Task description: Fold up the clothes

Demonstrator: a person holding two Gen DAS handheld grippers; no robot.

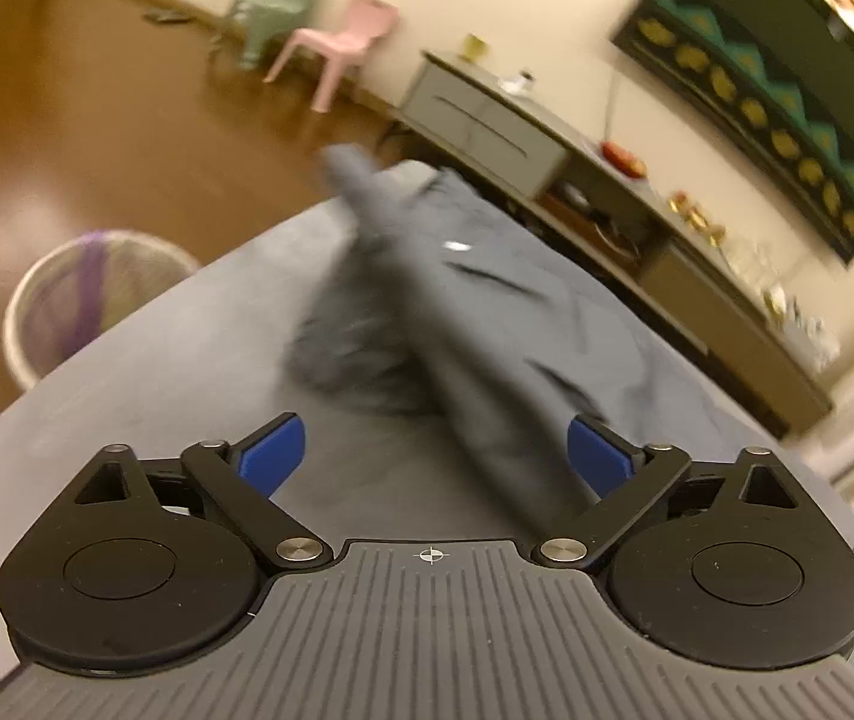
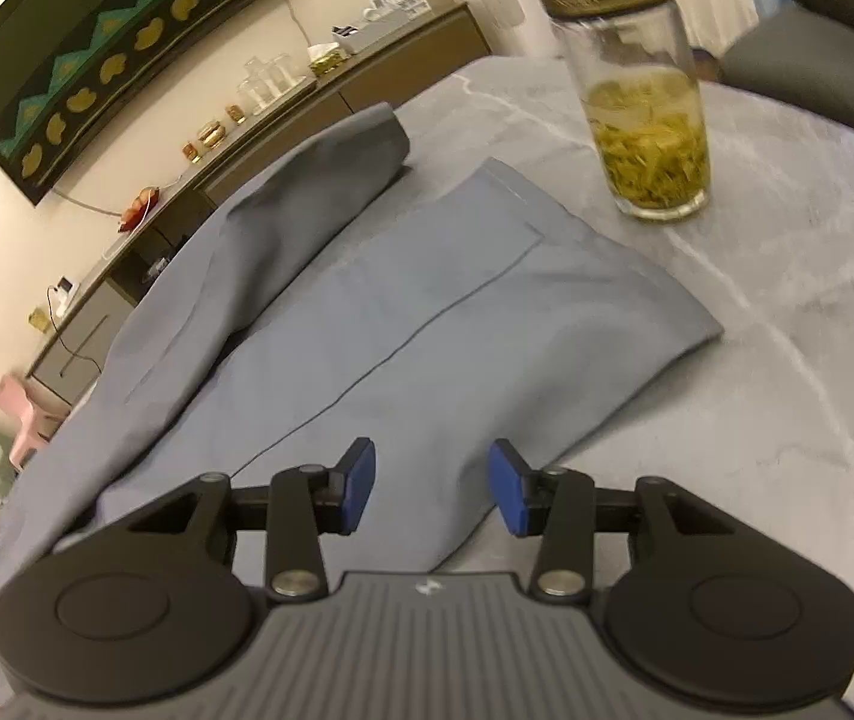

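A grey-blue garment (image 2: 367, 312) lies on a grey table (image 2: 787, 330), with one part folded into a long ridge on its left side. In the left wrist view the garment (image 1: 475, 312) is blurred and a strip of it runs down toward the right finger. My left gripper (image 1: 436, 456) is open wide, low over the table, with the cloth beside its right pad and nothing held. My right gripper (image 2: 432, 486) is open, its blue pads just above the garment's near edge, holding nothing.
A glass jar of tea (image 2: 637, 102) with a gold lid stands on the table beyond the garment's far right corner. A mesh waste bin (image 1: 85, 300) stands on the floor left of the table. A long sideboard (image 1: 607, 198) runs along the wall.
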